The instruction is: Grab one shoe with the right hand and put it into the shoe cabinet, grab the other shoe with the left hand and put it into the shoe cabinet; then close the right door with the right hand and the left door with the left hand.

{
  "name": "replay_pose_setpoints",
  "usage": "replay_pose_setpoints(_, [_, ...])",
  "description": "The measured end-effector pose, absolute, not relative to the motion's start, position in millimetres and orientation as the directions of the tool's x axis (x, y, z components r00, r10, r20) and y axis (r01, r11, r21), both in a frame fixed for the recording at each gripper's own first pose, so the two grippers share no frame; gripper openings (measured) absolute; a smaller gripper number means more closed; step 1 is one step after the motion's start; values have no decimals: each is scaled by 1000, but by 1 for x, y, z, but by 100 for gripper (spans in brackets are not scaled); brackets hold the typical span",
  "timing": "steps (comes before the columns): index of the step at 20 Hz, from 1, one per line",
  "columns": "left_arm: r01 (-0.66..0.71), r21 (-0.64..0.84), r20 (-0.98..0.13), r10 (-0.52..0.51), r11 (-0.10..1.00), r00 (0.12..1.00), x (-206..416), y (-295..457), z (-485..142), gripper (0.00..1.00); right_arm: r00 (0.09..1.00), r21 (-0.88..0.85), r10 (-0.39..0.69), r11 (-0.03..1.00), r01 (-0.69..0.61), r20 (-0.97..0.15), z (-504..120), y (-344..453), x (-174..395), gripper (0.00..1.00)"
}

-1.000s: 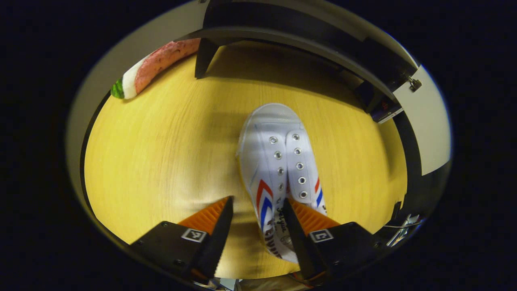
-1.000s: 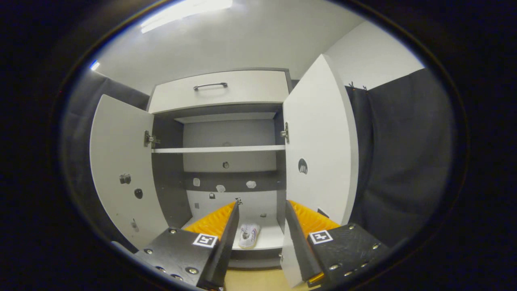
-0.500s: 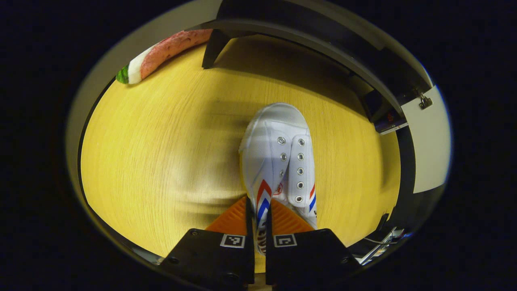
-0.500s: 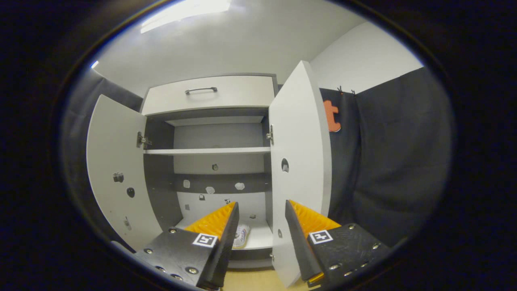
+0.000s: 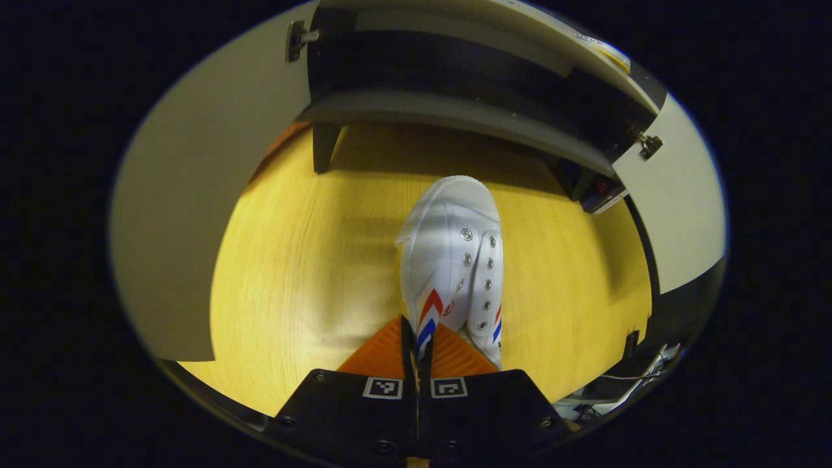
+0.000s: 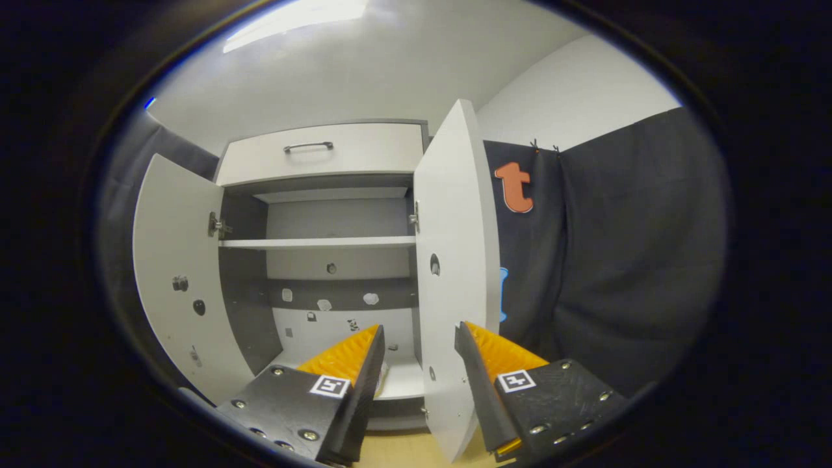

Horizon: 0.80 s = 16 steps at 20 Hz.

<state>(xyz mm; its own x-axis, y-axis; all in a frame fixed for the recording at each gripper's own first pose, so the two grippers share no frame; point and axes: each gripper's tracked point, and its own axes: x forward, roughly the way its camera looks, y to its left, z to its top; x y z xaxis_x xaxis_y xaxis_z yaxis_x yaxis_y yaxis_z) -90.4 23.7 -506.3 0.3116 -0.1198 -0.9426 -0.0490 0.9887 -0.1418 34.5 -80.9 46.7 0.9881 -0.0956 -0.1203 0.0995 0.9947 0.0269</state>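
In the left gripper view, the left gripper (image 5: 416, 344) pinches the shoe (image 5: 455, 260) by its side wall at lower centre; the shoe's long axis runs up-frame, toe toward the cabinet (image 5: 455, 114) at the top. In the right gripper view, the right gripper (image 6: 416, 351) stands spread and empty beside the right door (image 6: 455, 273).

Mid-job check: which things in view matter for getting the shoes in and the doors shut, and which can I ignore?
Job:
- shoe, pinched in the left gripper
- cabinet, both doors open
- right door
- left door
- right gripper, open and empty

Ignore:
- drawer above the shelves
- cables at the floor edge
- dark cloth wall
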Motion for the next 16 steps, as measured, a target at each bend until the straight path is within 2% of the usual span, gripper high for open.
replay_pose_setpoints(4, [2, -163, -884, -147, 987, 443, -64, 26, -438, 2, 987, 23, -104, 994, 108, -123, 43, -89, 30, 60])
replay_pose_setpoints(6, [22, -174, -855, -163, 984, 492, -50, 25, -405, 1, 986, 10, -114, 993, 116, -123, 40, -93, 29, 68])
replay_pose_setpoints(10, [73, -219, -770, -218, 973, 600, -32, 42, -337, 1, 986, 8, -115, 993, 117, -118, 39, -94, 26, 68])
replay_pose_setpoints(16, [121, -231, -673, -248, 965, 697, -39, 56, -320, 1, 988, 5, -125, 992, 126, -95, 40, -108, 15, 68])
